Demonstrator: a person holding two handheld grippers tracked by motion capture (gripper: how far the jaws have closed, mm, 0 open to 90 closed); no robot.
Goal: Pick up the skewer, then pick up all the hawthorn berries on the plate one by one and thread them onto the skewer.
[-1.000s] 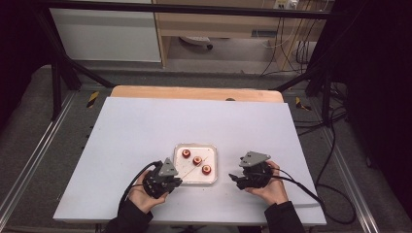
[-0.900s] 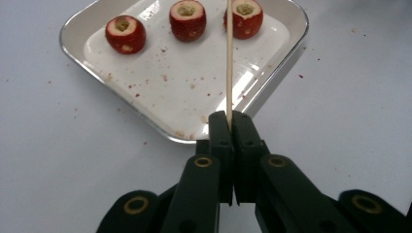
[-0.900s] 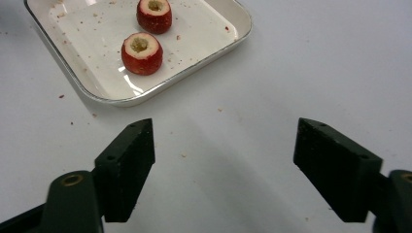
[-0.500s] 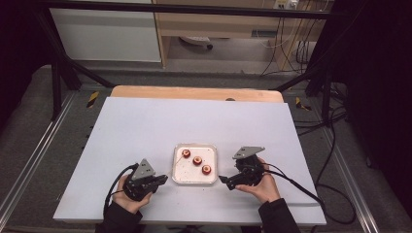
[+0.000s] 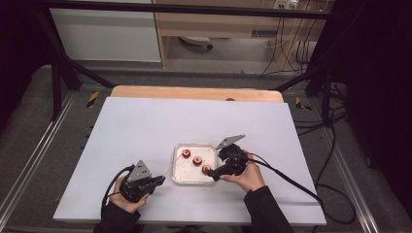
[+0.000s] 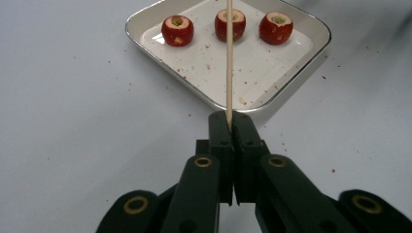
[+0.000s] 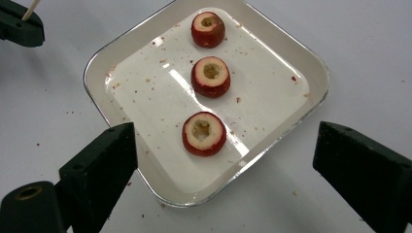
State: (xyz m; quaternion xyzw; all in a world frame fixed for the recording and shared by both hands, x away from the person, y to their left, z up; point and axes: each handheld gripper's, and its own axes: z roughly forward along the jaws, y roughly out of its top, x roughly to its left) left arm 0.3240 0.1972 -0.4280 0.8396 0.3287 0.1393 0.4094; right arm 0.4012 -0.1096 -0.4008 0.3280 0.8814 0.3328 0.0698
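Three cored red fruits (image 7: 204, 133) (image 7: 211, 76) (image 7: 208, 29) lie in a row in a white square tray (image 7: 145, 97). My right gripper (image 7: 226, 141) hovers over the tray's near corner. Its jaws are wide apart, have just been closing a little, and touch nothing; the nearest fruit lies below, between them. In the high view the right gripper (image 5: 214, 175) is at the tray's (image 5: 187, 174) right edge. My left gripper (image 6: 229, 121) is shut on a thin wooden skewer (image 6: 229, 58) that points over the tray (image 6: 272, 77) at the middle fruit (image 6: 230, 24). It (image 5: 160, 179) rests left of the tray.
The tray sits on a pale tabletop (image 5: 194, 121) strewn with small red crumbs. A wooden strip (image 5: 194, 93) runs along the far edge. Black cables (image 5: 291, 179) trail from my right gripper over the table's right side.
My left gripper has moved left, away from the tray, with the skewer still in it. My right gripper has moved left and forward to the tray's right edge.
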